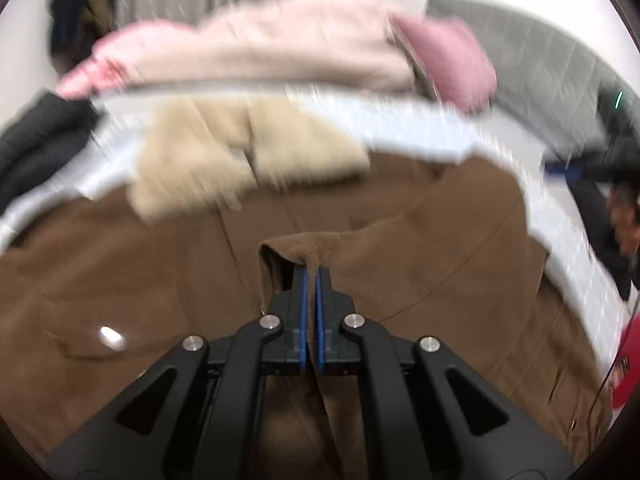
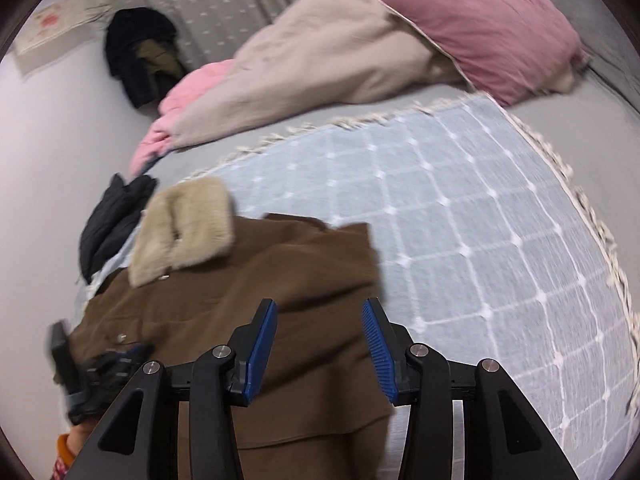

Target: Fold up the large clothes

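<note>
The left claw [image 1: 312,276] is clamped tight on a raised fold of the brown coat [image 1: 460,240], while the right claw [image 2: 320,340] hangs half open over the coat's near edge, gripping nothing. The coat lies mostly spread on the blue checked blanket [image 2: 460,200], fur collar [image 2: 180,232] at its far end. Folding looks barely begun. Beyond the coat sits a heap of pink bedding [image 2: 320,72].

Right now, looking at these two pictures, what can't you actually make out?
- Left wrist view: motion blur smears the pink and beige bedding; its folds are unreadable.
- Left wrist view: the brown wool coat runs off the bottom edge; its hem is hidden.
- Right wrist view: the white paper sheet has print too blurred to read.
- Right wrist view: the left gripper is blurred; its jaws are unclear there.
</note>
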Demonstrator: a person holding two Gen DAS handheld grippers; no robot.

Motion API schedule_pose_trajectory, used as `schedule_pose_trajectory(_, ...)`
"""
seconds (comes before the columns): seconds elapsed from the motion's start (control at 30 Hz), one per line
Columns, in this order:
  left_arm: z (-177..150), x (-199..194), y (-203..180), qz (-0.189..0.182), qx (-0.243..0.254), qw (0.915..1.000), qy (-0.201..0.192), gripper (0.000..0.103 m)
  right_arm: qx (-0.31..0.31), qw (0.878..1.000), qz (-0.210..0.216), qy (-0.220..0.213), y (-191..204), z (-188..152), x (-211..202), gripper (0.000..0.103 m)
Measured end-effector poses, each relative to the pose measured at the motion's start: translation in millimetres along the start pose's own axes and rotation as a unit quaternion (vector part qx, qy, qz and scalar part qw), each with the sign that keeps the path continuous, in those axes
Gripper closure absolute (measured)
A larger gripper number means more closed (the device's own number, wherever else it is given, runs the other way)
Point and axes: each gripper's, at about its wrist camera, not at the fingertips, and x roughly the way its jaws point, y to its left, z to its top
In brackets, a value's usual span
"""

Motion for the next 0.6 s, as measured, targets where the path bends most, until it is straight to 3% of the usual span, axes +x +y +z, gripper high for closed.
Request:
schedule_pose_trajectory(0.03,7,-16,7,0.018,-0.012,0.9993,-0.030,0.099,0.003,1.000,-0.002,0.001,-4,-1,4,0.058)
schedule_pose_trajectory(0.1,15,-28,25,0.043,-0.038,0.9970,-0.053,0.099,0.010,1.000,-0.005,0.002,-15,-1,11,0.058)
schedule_pose_trajectory(0.17,20,-18,45,0.057,-0.058,0.9963,-0.028,0.099,0.025,1.000,0.000,0.003,-26,1,22,0.058)
schedule_pose_trajectory(0.27,15,2,63,0.046,-0.084,0.9954,0.011,0.099,0.073,0.996,0.051,0.007,-42,10,45,0.058)
schedule_pose_trajectory(0.37,11,13,58,0.059,-0.065,0.9960,0.020,0.099,0.116,0.987,0.107,0.015,-48,18,67,0.058)
schedule_pose_trajectory(0.47,11,23,50,0.061,-0.059,0.9962,0.023,0.099,0.135,0.983,0.121,0.017,-45,30,89,0.059)
schedule_pose_trajectory(0.5,10,23,48,0.060,-0.058,0.9962,0.023,0.099,0.137,0.982,0.132,0.017,-43,33,95,0.064)
schedule_pose_trajectory(0.53,12,26,47,0.059,-0.057,0.9964,0.023,0.099,0.134,0.980,0.144,0.019,-41,36,100,0.087)
schedule_pose_trajectory(0.6,15,27,44,0.059,-0.052,0.9966,0.022,0.099,0.122,0.984,0.131,0.020,-34,47,109,0.095)
